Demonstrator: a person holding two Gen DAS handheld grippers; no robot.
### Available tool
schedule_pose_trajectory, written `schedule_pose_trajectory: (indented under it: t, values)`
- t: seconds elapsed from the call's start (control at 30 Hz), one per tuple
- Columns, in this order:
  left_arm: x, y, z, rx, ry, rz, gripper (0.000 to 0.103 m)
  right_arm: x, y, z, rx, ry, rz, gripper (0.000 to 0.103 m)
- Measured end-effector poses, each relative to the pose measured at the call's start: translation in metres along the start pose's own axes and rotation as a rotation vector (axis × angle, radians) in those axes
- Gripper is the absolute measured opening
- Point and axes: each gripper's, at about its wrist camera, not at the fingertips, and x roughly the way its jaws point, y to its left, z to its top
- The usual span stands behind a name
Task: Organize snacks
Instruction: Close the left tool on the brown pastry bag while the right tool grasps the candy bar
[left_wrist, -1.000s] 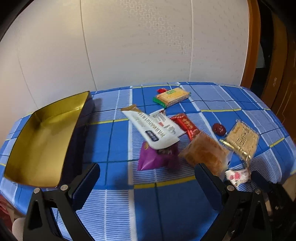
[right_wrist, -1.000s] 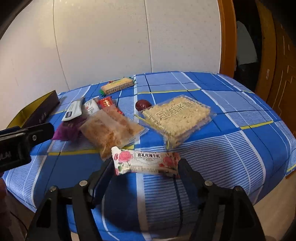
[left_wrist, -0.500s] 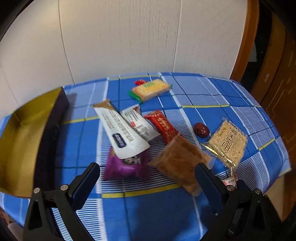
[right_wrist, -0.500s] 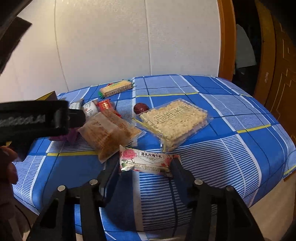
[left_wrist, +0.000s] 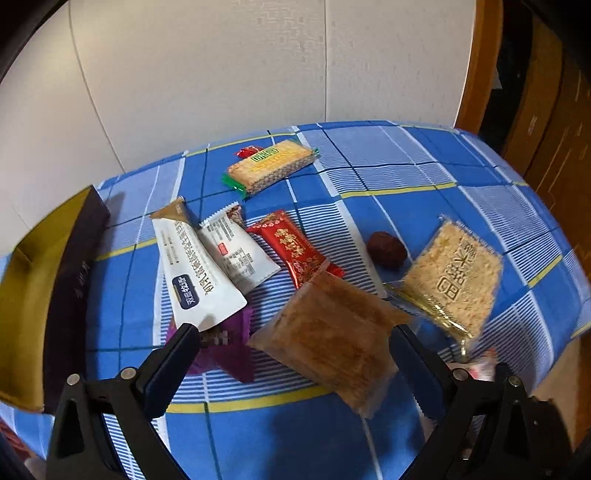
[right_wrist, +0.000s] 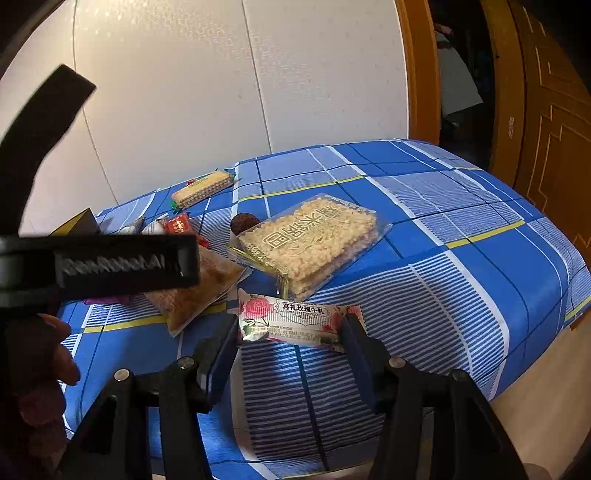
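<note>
Snacks lie scattered on a blue checked tablecloth (left_wrist: 388, 170). My left gripper (left_wrist: 291, 336) hangs open over a brown pastry pack (left_wrist: 328, 332) and a purple packet (left_wrist: 225, 350), touching neither. Beyond them are a long white packet (left_wrist: 195, 273), a smaller white one (left_wrist: 236, 251), a red packet (left_wrist: 295, 247), a dark red date (left_wrist: 386, 249), a rice-crisp pack (left_wrist: 454, 280) and a biscuit pack (left_wrist: 271, 170). My right gripper (right_wrist: 291, 326) is shut endwise on a rose-print candy packet (right_wrist: 291, 319) near the table's front edge.
An open box with a gold inside (left_wrist: 22, 295) stands at the table's left edge. A white wall runs behind the table and a wooden door frame (right_wrist: 417, 74) stands at the right. The left gripper's black body (right_wrist: 110, 266) and a hand (right_wrist: 44, 350) fill the right wrist view's left side.
My left gripper has moved right and closer over the snack pile, so the gold box has slid to the view's left edge. My right gripper's jaws have closed onto the rose-print packet.
</note>
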Motion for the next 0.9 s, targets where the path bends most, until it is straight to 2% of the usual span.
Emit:
schedule_pose_trajectory:
  t: [0.23, 0.4, 0.67, 0.77, 0.83, 0.9]
  values:
    - [0.001, 0.001, -0.005, -0.015, -0.005, -0.01, 0.103, -0.003, -0.01, -0.001, 0.049, -0.005, -0.004, 0.059]
    - [0.001, -0.004, -0.006, 0.022, -0.022, 0.006, 0.103, -0.002, -0.007, -0.001, 0.038, -0.004, -0.014, 0.061]
    - [0.003, 0.006, -0.005, -0.011, -0.042, 0.008, 0.103, -0.002, -0.006, -0.001, 0.032, -0.002, -0.017, 0.064]
    - [0.001, 0.011, -0.007, -0.021, -0.059, 0.004, 0.096, -0.002, -0.006, -0.001, 0.031, -0.002, -0.017, 0.064]
    - [-0.002, 0.013, -0.009, -0.01, -0.081, 0.01, 0.086, -0.002, -0.006, -0.001, 0.033, -0.002, -0.015, 0.064]
    - [-0.004, 0.017, -0.011, -0.005, -0.093, 0.001, 0.081, -0.002, -0.006, -0.001, 0.034, -0.002, -0.015, 0.064]
